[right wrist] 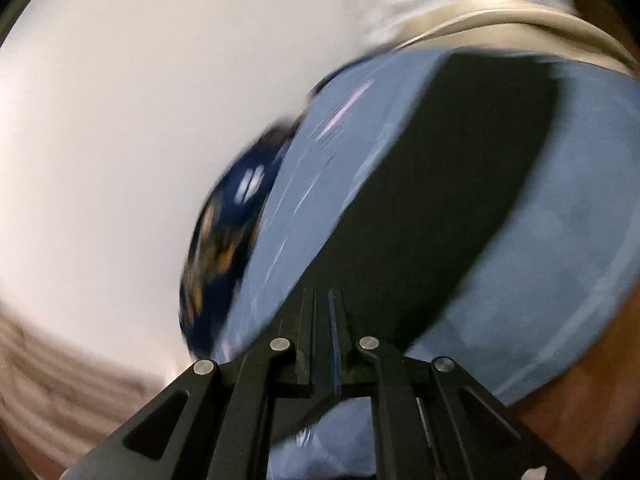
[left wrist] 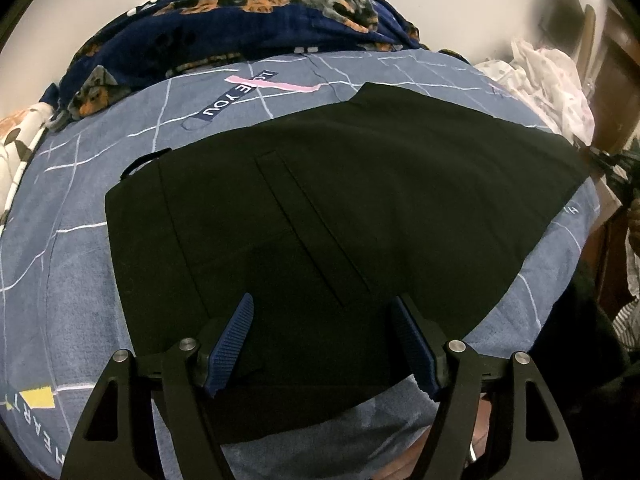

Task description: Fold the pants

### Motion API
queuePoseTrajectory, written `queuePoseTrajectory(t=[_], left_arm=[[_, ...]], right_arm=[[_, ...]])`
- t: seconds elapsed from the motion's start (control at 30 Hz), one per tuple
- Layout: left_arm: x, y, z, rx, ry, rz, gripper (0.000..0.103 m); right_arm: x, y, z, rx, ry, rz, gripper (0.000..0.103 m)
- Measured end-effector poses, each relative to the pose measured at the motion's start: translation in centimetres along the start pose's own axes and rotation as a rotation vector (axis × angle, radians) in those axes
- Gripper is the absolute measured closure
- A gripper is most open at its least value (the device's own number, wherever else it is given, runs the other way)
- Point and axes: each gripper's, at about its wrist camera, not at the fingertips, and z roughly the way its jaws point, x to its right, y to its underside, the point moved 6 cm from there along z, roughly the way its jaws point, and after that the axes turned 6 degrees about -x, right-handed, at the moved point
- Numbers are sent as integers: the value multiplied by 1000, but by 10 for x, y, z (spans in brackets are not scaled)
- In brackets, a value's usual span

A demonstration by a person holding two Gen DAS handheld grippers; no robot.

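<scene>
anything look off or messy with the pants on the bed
Mostly tidy: the black pants lie flat on the blue sheet. One small oddity: a loop sticks out past the left edge near the waistband, not tucked in.

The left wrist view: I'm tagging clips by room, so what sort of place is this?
Most likely a bedroom: black pants lie flat on a blue grid-patterned bedsheet, with a navy dog-print blanket bunched behind it against a plain white wall.
</scene>
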Motion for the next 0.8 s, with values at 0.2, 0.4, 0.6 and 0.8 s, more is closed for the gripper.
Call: queuePoseTrajectory(t=[0.2, 0.4, 0.6, 0.8], left_arm=[[-8, -1, -11, 15, 7, -37, 31], [-71, -8, -71, 151, 51, -280, 31], [-116, 25, -78, 30, -10, -326, 39], [-95, 49, -51, -78, 114, -342, 40]], right_arm=[[-23, 51, 85, -292, 87, -113, 94], [-46, 77, 89, -320, 43, -159, 90], [-77, 91, 106, -365, 36, -227, 50], [-72, 91, 113, -364, 53, -179, 50]])
